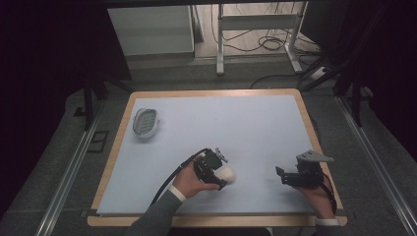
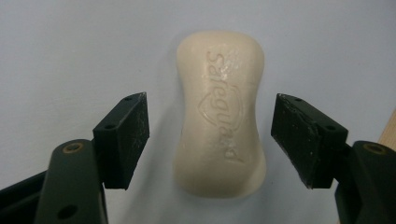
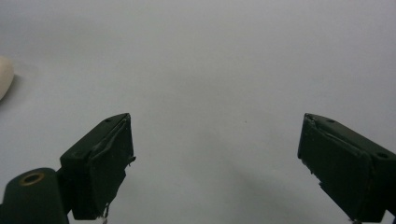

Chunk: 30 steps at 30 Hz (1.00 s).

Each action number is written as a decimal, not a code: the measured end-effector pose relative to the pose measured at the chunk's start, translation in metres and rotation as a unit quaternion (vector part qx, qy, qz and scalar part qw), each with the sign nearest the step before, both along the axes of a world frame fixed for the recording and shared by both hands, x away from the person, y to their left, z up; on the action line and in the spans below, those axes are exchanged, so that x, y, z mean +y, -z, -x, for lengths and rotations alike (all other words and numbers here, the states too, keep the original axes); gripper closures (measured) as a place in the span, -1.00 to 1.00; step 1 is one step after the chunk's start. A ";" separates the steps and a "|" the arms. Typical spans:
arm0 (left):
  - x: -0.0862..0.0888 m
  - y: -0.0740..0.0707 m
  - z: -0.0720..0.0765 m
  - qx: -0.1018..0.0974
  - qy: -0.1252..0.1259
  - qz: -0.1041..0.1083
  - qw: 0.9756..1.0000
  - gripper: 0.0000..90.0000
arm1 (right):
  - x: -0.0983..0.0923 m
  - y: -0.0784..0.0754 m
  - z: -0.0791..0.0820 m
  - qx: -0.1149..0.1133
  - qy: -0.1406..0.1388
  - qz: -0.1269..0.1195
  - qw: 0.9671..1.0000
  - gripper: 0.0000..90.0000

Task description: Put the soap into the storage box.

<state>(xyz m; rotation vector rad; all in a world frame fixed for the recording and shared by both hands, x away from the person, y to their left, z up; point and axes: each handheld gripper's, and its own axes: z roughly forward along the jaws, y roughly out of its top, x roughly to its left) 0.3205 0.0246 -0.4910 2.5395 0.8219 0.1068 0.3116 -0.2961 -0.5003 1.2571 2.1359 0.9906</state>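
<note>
A cream bar of soap (image 2: 219,112) lies flat on the pale blue mat, embossed lettering up. My left gripper (image 2: 210,135) is open around it, one jaw on each long side, with a gap between each pad and the soap. In the high view the soap (image 1: 227,174) sits just past the left gripper (image 1: 216,172) at the mat's front middle. My right gripper (image 1: 284,177) rests at the front right, pointing left, open with nothing between its jaws (image 3: 215,158). The soap's edge (image 3: 4,77) peeks in at the far left of the right gripper view.
A white soap dish (image 1: 145,122) with a slotted grey insert sits at the mat's back left. The mat (image 1: 216,128) lies on a wooden-edged table (image 1: 113,152). Beyond the table are metal frame legs and cables on the floor.
</note>
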 end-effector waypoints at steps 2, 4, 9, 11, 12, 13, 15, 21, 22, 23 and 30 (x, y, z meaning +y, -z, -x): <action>-0.002 0.002 -0.001 0.005 0.002 -0.001 1.000 -0.31 | 0.000 0.000 0.000 0.001 0.000 0.001 1.000 -0.77; -0.004 0.003 -0.002 0.008 0.004 -0.004 1.000 -0.28 | -0.001 0.001 0.000 0.001 0.001 0.001 1.000 -0.77; -0.007 0.008 -0.004 0.016 0.008 -0.010 1.000 -0.19 | -0.002 0.000 0.000 0.001 0.001 -0.001 1.000 -0.77; -0.007 0.010 -0.005 0.022 0.010 -0.010 1.000 -0.09 | -0.002 0.000 0.000 0.001 0.001 -0.002 1.000 -0.77; -0.008 0.010 -0.005 0.022 0.010 -0.011 1.000 -0.09 | -0.002 0.000 0.000 0.000 0.001 -0.001 1.000 -0.77; -0.008 0.010 -0.005 0.021 0.010 -0.011 1.000 -0.09 | -0.002 0.000 0.000 0.000 0.001 -0.001 1.000 -0.77; -0.009 0.011 -0.005 0.021 0.010 -0.015 1.000 -0.09 | -0.002 0.000 0.000 0.000 0.002 -0.001 1.000 -0.77; -0.012 0.015 -0.006 0.019 0.011 -0.027 0.999 -0.06 | -0.002 0.000 0.000 0.001 0.003 -0.001 1.000 -0.77; -0.012 0.015 -0.006 0.019 0.012 -0.026 0.999 -0.04 | -0.003 0.000 0.000 0.000 0.003 -0.001 1.000 -0.77; -0.012 0.015 -0.005 0.020 0.013 -0.024 0.999 0.00 | -0.003 0.000 0.000 0.000 0.003 0.000 1.000 -0.77; -0.013 0.014 -0.003 0.007 0.020 -0.029 0.999 0.09 | -0.004 0.000 0.000 0.001 0.006 0.000 1.000 -0.77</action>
